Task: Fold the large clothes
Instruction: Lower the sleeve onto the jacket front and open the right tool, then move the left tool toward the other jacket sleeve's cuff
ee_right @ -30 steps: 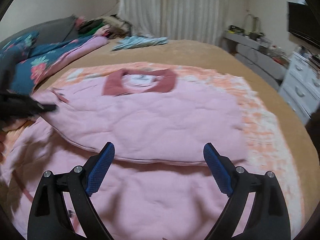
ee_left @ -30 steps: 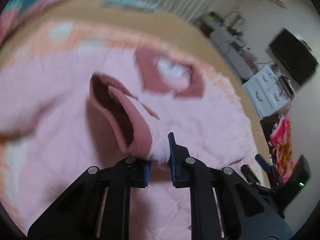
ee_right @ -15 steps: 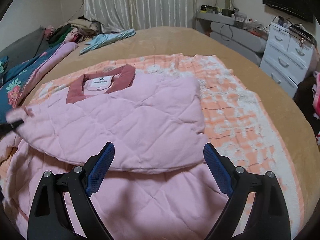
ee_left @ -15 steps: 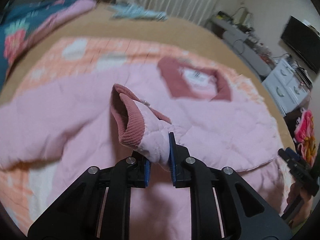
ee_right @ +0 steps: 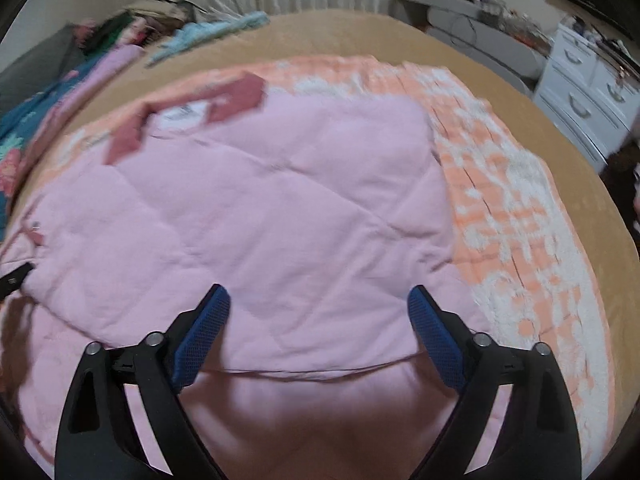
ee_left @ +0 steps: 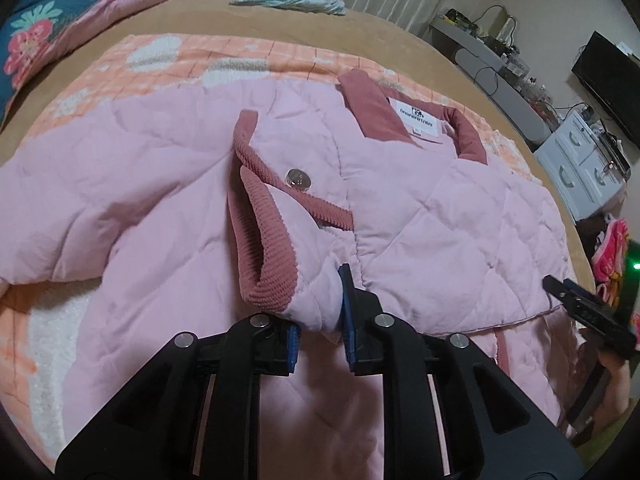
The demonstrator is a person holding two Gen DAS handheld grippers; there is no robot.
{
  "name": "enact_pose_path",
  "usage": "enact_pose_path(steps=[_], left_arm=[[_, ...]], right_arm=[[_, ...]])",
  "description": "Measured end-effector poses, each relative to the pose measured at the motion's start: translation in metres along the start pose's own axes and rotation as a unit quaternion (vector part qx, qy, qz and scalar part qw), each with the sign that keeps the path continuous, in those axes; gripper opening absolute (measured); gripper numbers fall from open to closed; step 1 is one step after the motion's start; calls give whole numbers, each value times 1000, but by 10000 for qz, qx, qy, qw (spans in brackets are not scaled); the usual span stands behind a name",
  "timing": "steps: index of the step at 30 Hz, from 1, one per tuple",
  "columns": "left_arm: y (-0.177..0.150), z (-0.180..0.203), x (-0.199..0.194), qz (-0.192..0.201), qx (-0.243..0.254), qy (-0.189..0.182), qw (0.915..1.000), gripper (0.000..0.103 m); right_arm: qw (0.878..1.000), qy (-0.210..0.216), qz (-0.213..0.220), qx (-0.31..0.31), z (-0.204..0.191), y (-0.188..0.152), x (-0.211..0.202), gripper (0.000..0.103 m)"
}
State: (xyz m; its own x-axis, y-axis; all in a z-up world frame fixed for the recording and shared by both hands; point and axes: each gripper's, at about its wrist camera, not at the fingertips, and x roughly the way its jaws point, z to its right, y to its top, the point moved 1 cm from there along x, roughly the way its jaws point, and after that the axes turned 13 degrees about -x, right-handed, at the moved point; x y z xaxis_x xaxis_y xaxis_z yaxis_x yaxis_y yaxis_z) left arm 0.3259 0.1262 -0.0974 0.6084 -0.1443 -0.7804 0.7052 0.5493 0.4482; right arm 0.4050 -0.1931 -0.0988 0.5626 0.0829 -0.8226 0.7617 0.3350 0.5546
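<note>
A pink quilted jacket (ee_left: 440, 216) lies spread on an orange-and-white checked blanket (ee_left: 168, 52) that covers a tan bed (ee_left: 360, 32). The left claw (ee_left: 320, 320) is clamped on the end of one sleeve (ee_left: 312, 280), pinching the pink fabric between its blue pads just behind the dark-rose ribbed cuff (ee_left: 264, 240). The cuff stands open ahead of the left claw, resting on the jacket's body, with a round metal snap (ee_left: 297, 179) just beyond it. Further ahead and to the right lies the dark-rose collar (ee_left: 372, 108) with a white label (ee_left: 416, 120) inside it. The right claw (ee_right: 318, 312) hovers over the jacket with its two blue-padded fingers (ee_right: 204, 336) spread wide apart, holding nothing; a folded edge of the jacket runs across just below its fingertips. In the left wrist view the right claw shows as a black shape at the far right. A white chest of drawers (ee_right: 584, 92) stands beside the bed, ahead and to the right of the right claw.
</note>
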Motion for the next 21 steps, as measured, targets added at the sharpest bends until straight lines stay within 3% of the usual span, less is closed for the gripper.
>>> enact_pose_path(steps=[4, 5, 8, 10, 12, 14, 15, 21], left_arm=[[-2, 6, -9, 24, 95, -88, 9999, 17], [-2, 7, -12, 62, 118, -63, 9999, 23], [0, 4, -19, 79, 77, 8, 9999, 55], [2, 1, -28, 132, 69, -13, 9999, 60], [3, 0, -38, 210, 76, -20, 9997, 78], [4, -1, -49, 285, 125, 11, 9995, 90], [3, -2, -53, 303, 133, 38, 9994, 94], [0, -17, -77, 442, 81, 154, 9989, 94]], right_arm=[[9999, -58, -51, 68, 4, -5, 5, 95], [9999, -87, -55, 60, 3, -4, 1, 95], [9998, 80, 152, 133, 1, -6, -16, 95], [9993, 216, 302, 104, -5, -8, -28, 96], [9987, 281, 420, 7, -12, -9, -40, 96], [9979, 353, 530, -71, -20, -9, -51, 97], [9975, 380, 586, -86, -23, -9, -58, 97], [9949, 508, 874, -59, -39, -9, -90, 98]])
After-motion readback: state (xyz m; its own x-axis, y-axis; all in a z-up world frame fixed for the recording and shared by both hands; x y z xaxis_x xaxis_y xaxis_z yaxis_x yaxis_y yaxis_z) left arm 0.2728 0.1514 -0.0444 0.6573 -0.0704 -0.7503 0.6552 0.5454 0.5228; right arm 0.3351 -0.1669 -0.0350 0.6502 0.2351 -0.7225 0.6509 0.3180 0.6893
